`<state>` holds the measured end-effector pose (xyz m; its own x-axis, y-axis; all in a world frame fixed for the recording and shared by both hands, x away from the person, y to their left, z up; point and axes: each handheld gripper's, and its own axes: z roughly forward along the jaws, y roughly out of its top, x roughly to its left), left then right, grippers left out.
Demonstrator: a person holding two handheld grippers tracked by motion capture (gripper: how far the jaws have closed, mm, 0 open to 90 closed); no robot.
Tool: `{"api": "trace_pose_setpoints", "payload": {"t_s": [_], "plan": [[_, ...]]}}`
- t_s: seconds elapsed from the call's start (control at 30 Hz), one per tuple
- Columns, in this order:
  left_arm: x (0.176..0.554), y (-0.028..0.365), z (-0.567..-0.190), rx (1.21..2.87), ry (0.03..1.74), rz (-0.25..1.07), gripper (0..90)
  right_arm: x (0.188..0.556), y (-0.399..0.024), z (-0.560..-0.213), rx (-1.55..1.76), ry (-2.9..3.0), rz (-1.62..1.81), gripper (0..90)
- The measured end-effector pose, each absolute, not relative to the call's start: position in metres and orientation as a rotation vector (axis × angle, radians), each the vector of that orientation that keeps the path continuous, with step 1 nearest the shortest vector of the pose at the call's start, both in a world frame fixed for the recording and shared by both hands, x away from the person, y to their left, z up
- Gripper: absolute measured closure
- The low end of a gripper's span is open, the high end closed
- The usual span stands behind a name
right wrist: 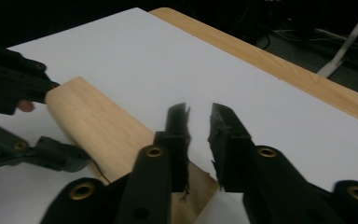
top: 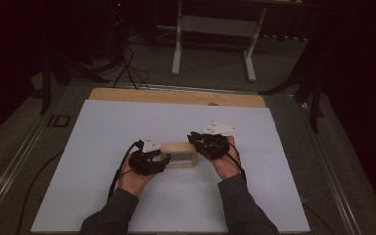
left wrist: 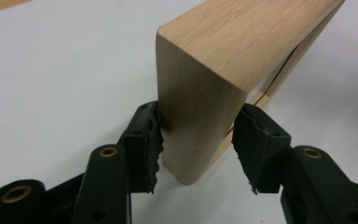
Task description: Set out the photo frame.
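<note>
Wooden frame (left wrist: pixel 200 93), far end cropped

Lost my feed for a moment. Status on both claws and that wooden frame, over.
Left claw clamped on pale rectangular wooden frame, upright on the white sheet. Right claw slightly open over the frame's far end, gripping nothing. Nothing in the way.

One camera hangs above the near side of the table (top: pixel 103 127), facing forward and down from a fair way off, with the floor beyond at the far edge. A second rides the left gripper (left wrist: pixel 198 149) and looks right, very near the wooden frame's (left wrist: pixel 205 88) left end. The third rides the right gripper (right wrist: pixel 199 140), close, looking left along that same frame toward the other gripper.
</note>
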<state>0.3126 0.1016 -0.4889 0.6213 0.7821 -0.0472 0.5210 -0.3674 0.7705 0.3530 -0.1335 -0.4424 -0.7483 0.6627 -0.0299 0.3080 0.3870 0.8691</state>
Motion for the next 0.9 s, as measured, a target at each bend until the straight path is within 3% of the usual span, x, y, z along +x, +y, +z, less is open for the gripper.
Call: {"api": "trace_pose_setpoints", "payload": {"t_s": [0.2, 0.3, 0.57, 0.9], "plan": [[0.313, 0.101, -0.49, 2.059, 1.02, 0.423, 51.9, 0.346, -0.14, -0.441, 0.774, 2.317, 1.352, 47.5], [0.313, 0.101, -0.49, 2.063, 1.018, 0.425, 52.0, 0.345, -0.143, -0.442, 0.775, 2.336, 1.357, 39.0], [0.313, 0.101, -0.491, 2.067, 1.02, 0.424, 52.8, 0.346, -0.148, -0.456, 0.799, 2.375, 1.361, 33.1], [0.315, 0.103, -0.492, 2.077, 1.012, 0.409, 53.3, 0.348, -0.148, -0.481, 0.821, 2.484, 1.314, 38.0]]}}
